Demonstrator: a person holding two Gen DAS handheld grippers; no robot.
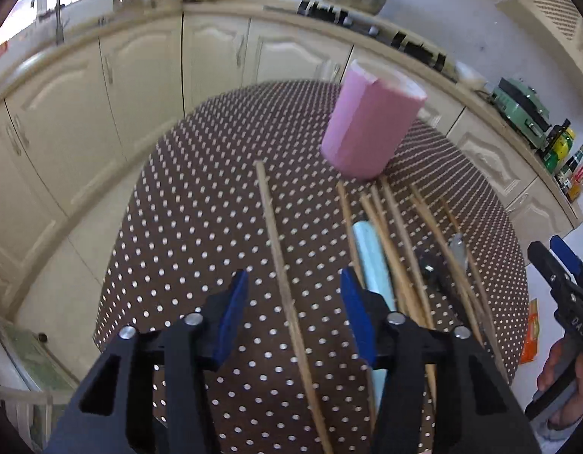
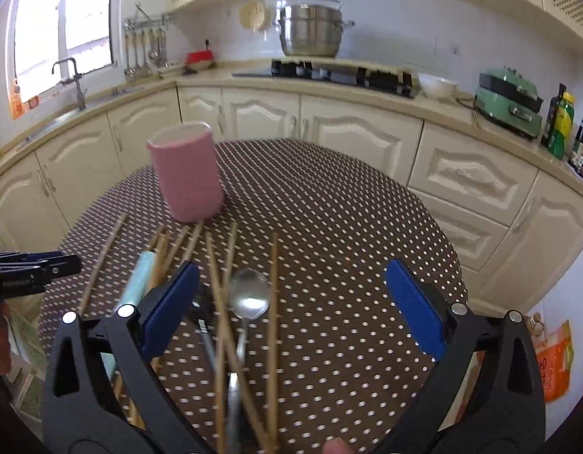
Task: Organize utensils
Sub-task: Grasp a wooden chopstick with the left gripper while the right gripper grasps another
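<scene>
A pink utensil holder stands upright on the brown dotted table; it also shows in the right wrist view. Several wooden chopsticks, a metal spoon, a black utensil and a pale blue-handled utensil lie in front of it. My left gripper is open, its jaws either side of a single chopstick lying apart on the left. My right gripper is open wide above the spoon and chopsticks, empty.
Cream kitchen cabinets curve round behind the table. On the counter stand a steel pot on a hob, a green appliance, bottles and a sink tap. An orange bag lies low at the right.
</scene>
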